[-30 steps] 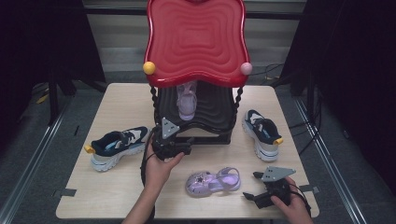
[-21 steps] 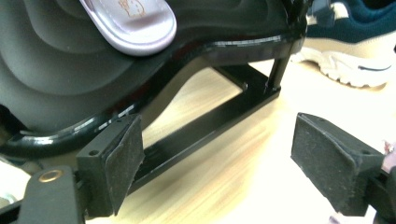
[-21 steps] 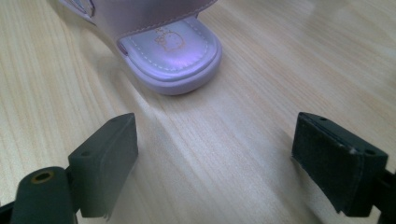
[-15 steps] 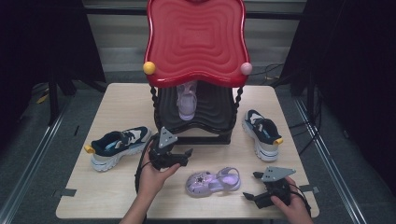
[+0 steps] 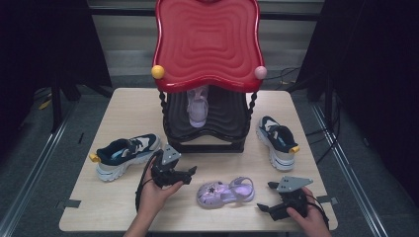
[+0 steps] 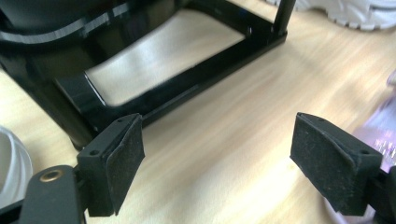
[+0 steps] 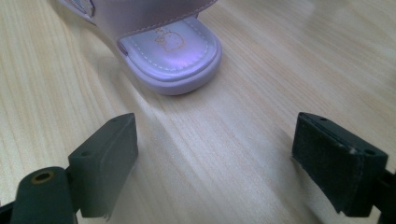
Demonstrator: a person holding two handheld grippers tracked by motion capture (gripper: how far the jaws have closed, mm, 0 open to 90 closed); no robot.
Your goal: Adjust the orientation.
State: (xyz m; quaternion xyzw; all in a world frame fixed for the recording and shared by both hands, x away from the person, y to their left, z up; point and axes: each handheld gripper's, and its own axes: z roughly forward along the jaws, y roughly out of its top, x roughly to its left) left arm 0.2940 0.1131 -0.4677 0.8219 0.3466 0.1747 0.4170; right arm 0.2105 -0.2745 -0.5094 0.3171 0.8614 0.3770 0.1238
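Soft lilac plastic, the sandal [image 5: 226,192] looks light; we judge its heel strap the best hold for our left gripper [image 5: 187,173], spread empty at its nine o'clock, and right gripper [image 5: 267,197], spread at four o'clock.

We see the red top [image 5: 206,42] hiding most of the shelved sandal [image 5: 198,109], the lilac sandal [image 7: 159,42] cut by the right gripper view's upper edge, and a blurred lilac patch [image 6: 380,133] beside the left gripper's right jaw.
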